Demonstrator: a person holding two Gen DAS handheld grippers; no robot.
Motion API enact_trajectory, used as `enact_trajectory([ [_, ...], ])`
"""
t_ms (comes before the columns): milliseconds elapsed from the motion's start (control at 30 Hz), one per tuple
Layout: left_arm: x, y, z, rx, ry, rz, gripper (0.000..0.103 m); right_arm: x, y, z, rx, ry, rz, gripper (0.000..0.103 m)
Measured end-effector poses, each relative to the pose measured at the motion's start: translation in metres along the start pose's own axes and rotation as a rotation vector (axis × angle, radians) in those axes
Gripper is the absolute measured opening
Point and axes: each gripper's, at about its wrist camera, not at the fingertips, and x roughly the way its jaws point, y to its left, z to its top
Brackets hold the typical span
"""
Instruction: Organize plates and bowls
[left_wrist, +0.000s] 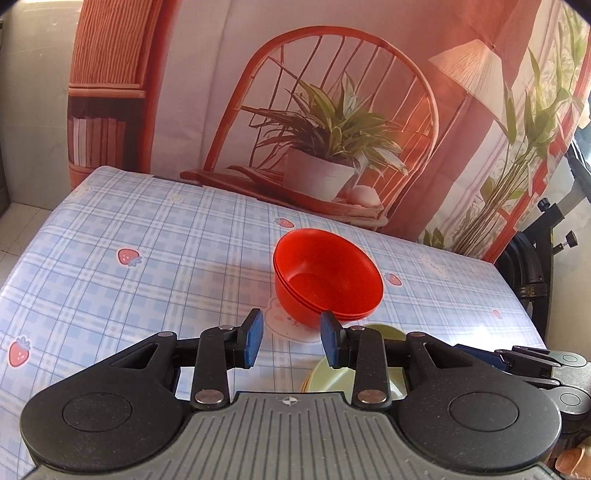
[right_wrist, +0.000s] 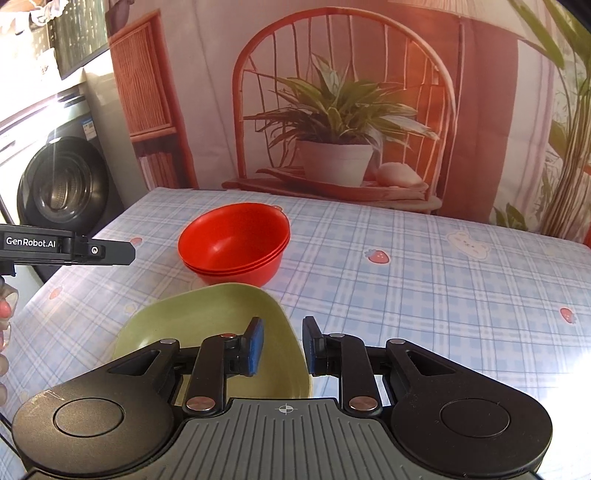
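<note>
Three nested red bowls (left_wrist: 327, 273) (right_wrist: 236, 240) stand upright in the middle of the table. My left gripper (left_wrist: 292, 339) hovers just in front of them, open, with only tablecloth between its blue pads. Nearer the front lies a green plate (right_wrist: 207, 325) (left_wrist: 332, 380) with a beige edge showing under it. My right gripper (right_wrist: 283, 345) is open and straddles the green plate's right rim; a sliver of cloth shows beside the rim. The right gripper's fingers (left_wrist: 480, 354) reach in from the right in the left wrist view.
The table (right_wrist: 443, 288) wears a blue plaid cloth with strawberries. A printed backdrop (left_wrist: 332, 110) of a chair and plant hangs behind its far edge. A washing machine (right_wrist: 66, 184) stands off the left side, a black stand (left_wrist: 535, 280) off the right.
</note>
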Motion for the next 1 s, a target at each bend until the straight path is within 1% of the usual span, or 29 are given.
enact_trajectory([
  [167,0.017,0.000,0.019,0.043,-0.001,0.010,0.036,0.023,-0.011,0.028,0.046,-0.007,0.039,0.022],
  [267,0.036,0.003,0.023,0.035,0.023,0.004,0.036,0.041,-0.015,0.044,0.063,-0.009,0.061,0.023],
  [367,0.054,0.003,0.025,0.022,0.040,-0.002,0.036,0.061,-0.018,0.054,0.078,0.010,0.058,0.023],
  [500,0.073,0.005,0.026,0.004,0.062,-0.014,0.036,0.085,-0.022,0.060,0.131,0.051,0.064,0.023],
  [700,0.092,0.006,0.024,-0.010,0.081,-0.027,0.035,0.106,-0.024,0.060,0.185,0.089,0.079,0.023],
  [733,0.093,0.007,0.022,-0.015,0.074,-0.031,0.034,0.108,-0.024,0.060,0.195,0.092,0.082,0.023],
  [767,0.094,0.008,0.022,-0.020,0.071,-0.032,0.029,0.110,-0.024,0.059,0.207,0.097,0.085,0.023],
  [800,0.095,0.008,0.021,-0.024,0.071,-0.027,0.024,0.112,-0.024,0.059,0.219,0.101,0.090,0.020],
  [867,0.095,0.011,0.019,-0.028,0.074,-0.014,0.018,0.113,-0.023,0.057,0.235,0.103,0.097,0.015],
  [1000,0.093,0.012,0.018,-0.027,0.072,-0.015,0.017,0.110,-0.018,0.058,0.247,0.098,0.080,0.013],
])
